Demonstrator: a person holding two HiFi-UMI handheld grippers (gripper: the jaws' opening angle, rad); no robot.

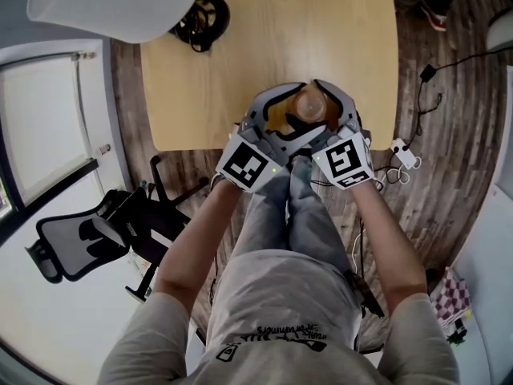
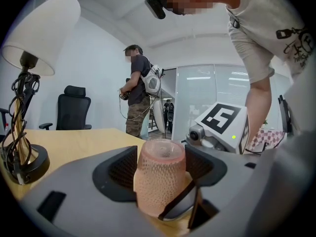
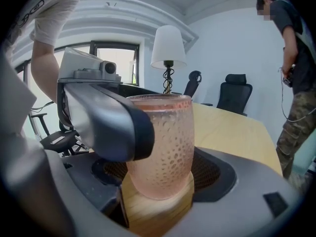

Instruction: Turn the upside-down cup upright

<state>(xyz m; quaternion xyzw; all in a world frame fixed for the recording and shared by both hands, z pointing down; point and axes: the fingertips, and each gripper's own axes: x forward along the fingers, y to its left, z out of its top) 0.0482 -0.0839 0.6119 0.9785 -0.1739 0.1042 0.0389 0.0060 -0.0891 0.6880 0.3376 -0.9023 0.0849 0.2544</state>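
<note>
A pink dimpled glass cup (image 1: 309, 104) stands on the wooden table (image 1: 240, 46) close to its near edge, thick base up and mouth down as far as I can tell. My left gripper (image 1: 282, 117) comes in from the left, and in the left gripper view its mesh pads (image 2: 118, 174) press both sides of the cup (image 2: 160, 177). My right gripper (image 1: 330, 112) reaches in from the right around the same cup (image 3: 163, 142). One of its pads (image 3: 210, 172) sits right beside the glass. The other side is hidden behind the left gripper's finger (image 3: 111, 127).
A white-shaded lamp (image 1: 120, 2) with a black base (image 1: 200, 18) stands at the table's far left corner. A black office chair (image 1: 80, 243) is on the floor at left, and cables and a power strip (image 1: 405, 155) lie at right. Another person (image 2: 138, 88) stands beyond the table.
</note>
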